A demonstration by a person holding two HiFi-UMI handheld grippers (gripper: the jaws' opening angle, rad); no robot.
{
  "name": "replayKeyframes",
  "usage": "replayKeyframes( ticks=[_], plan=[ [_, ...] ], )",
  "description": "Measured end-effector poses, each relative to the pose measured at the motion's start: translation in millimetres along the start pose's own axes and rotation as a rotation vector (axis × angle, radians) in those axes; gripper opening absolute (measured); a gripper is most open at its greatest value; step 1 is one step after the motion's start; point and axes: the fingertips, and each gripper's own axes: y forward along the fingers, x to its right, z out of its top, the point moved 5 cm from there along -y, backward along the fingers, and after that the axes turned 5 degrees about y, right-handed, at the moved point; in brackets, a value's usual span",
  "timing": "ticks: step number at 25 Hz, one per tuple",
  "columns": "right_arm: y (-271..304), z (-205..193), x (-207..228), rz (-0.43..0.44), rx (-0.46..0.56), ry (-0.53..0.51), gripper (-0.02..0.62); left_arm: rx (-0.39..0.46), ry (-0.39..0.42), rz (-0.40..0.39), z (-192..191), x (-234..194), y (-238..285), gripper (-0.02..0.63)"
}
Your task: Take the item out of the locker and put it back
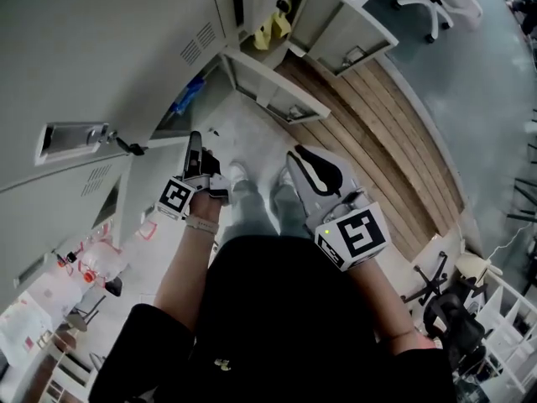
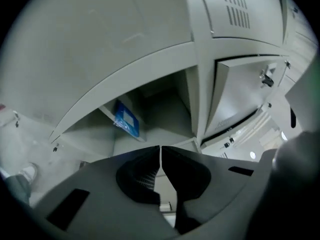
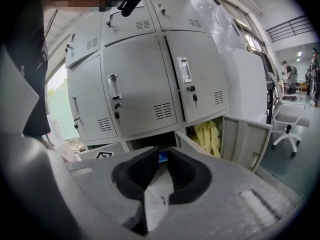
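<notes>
Grey left hand-held gripper (image 2: 160, 150) is closed, right hand-held gripper (image 3: 163, 155) ajar, empty.

At the centre of the left gripper view, the grey metal locker's open compartment (image 2: 167, 106) holds a flat blue packet (image 2: 126, 119) against its left wall. Crumpled yellow cloth (image 1: 273, 30) fills the neighbouring compartment.

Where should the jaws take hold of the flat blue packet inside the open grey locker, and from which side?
Probably its free front edge, coming straight in through the open doorway. The flat blue packet stands on edge against one wall of the open grey metal locker compartment, so the jaws should straddle its thin near edge.
</notes>
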Motion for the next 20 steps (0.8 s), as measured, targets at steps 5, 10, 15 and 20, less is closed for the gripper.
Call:
replayKeyframes(
  ticks=[5,10,15,20],
  plan=[
    [11,-7,-6,-0.014,-0.032,0.007,0.049,0.074,-0.07,0.031,10,-31,23,0.014],
    [18,-12,-11,-0.037,-0.051,0.041,0.049,0.151,-0.148,0.07,16,-56,46,0.035],
    [19,-14,-8,-0.059,-0.044,0.07,0.049,0.194,-0.197,0.103,20,-76,63,0.112],
    [18,-19,-5,-0.101,-0.08,0.095,0.049,0.213,-0.245,0.128,20,-95,77,0.171]
  ],
)
